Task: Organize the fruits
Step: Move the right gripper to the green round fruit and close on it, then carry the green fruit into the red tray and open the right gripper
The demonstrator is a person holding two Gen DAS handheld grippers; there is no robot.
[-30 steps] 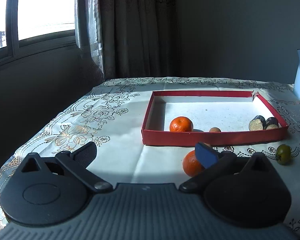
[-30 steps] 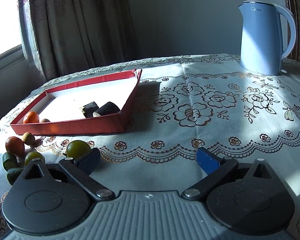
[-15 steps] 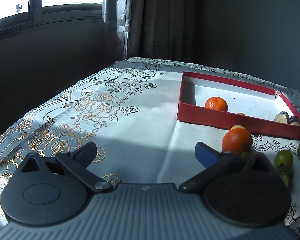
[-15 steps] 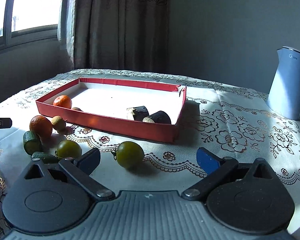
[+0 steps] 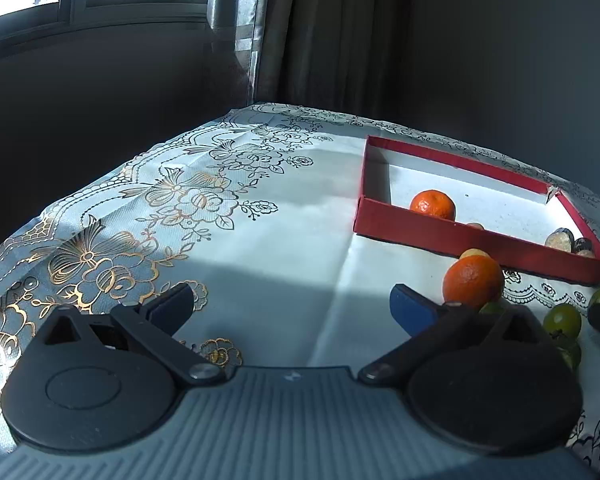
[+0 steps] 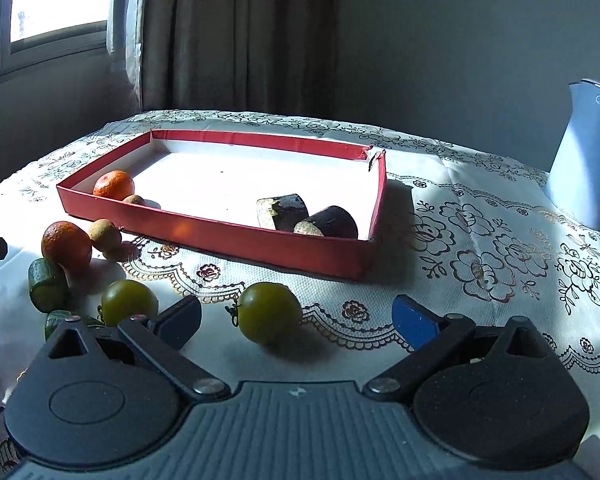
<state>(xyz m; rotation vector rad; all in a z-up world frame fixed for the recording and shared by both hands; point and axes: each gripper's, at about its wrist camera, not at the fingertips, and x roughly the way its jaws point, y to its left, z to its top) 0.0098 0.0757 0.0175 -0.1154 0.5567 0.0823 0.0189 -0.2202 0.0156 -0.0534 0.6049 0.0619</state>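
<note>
Red tray [image 6: 260,246], frame centre: holds one orange [image 6: 114,185], a small brown fruit [image 6: 134,200], two dark pieces [image 6: 284,212]; outside at lower left remain an orange [image 6: 66,245], green tomatoes [image 6: 269,312], cucumber chunks [image 6: 47,285]; left gripper [image 5: 290,306] and right gripper [image 6: 296,318] both wide, empty.

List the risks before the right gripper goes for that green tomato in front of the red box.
1. The green tomato is round and lies free between the open fingers of the right gripper; an off-centre squeeze may roll it away.
2. The red box wall stands between tomato and tray floor; a low carry may clip it.
3. Two dark cut pieces fill the near right corner, so dropping there may knock them.
</note>
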